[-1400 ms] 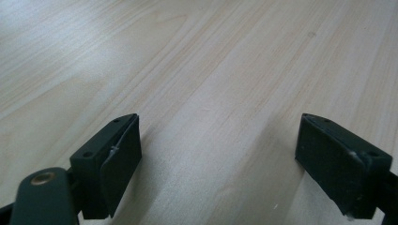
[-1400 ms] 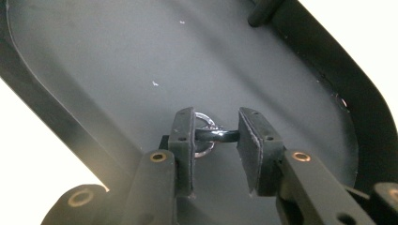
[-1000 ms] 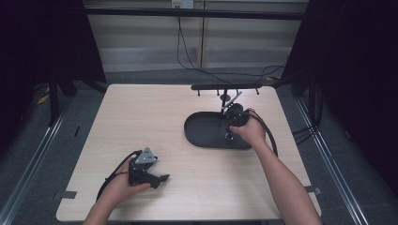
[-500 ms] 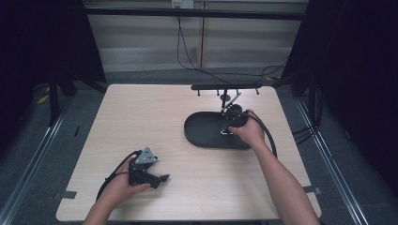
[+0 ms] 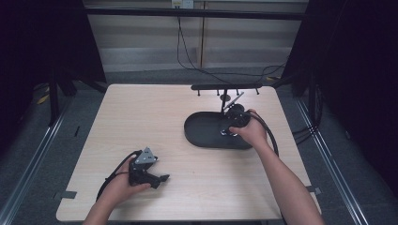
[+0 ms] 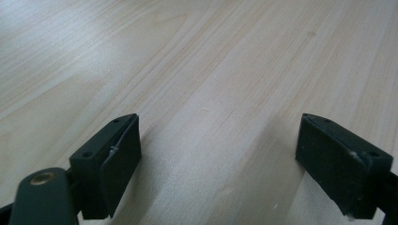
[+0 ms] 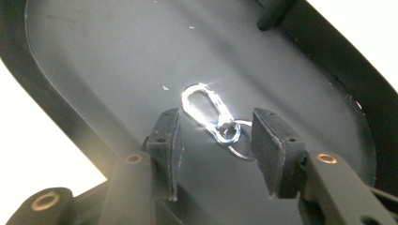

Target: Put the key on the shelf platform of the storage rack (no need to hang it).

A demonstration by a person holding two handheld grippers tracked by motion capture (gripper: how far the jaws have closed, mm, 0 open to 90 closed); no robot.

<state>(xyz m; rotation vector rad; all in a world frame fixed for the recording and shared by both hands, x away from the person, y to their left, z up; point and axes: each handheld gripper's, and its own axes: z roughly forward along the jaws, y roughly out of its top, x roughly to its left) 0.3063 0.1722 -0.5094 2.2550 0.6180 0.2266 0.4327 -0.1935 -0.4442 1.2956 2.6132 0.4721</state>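
Key clip: a shiny metal snap hook (image 7: 202,108) with a small split ring (image 7: 238,140) at its near end lies flat on the floor of the black tray (image 7: 94,61), between my right fingers, its hook end pointing to 11 o'clock in the right gripper view.

Right fingers: my right gripper (image 7: 213,147) has just been opening; the pads (image 7: 171,140) stand apart on either side of the clip and do not press on it. The ring lies just beside the pad at 3 o'clock; whether it touches, I cannot tell.

Tray: an oval black tray (image 5: 206,133), sitting on the bench (image 5: 141,117) toward 2 o'clock from the bench's middle in the high view. My right hand (image 5: 251,131) and gripper (image 5: 231,132) hover over its 3 o'clock end.

Stand: a black stand with a crossbar (image 5: 225,87) rises at the tray's 12 o'clock side, near the far edge of the bench.

Left fingers: my left gripper (image 6: 216,154) is wide open with nothing between the pads (image 6: 119,161), low over bare wood.

Left hand: it (image 5: 124,180) holds that gripper (image 5: 157,179) toward 7 o'clock on the bench, well apart from the tray, fingers pointing to 3 o'clock.
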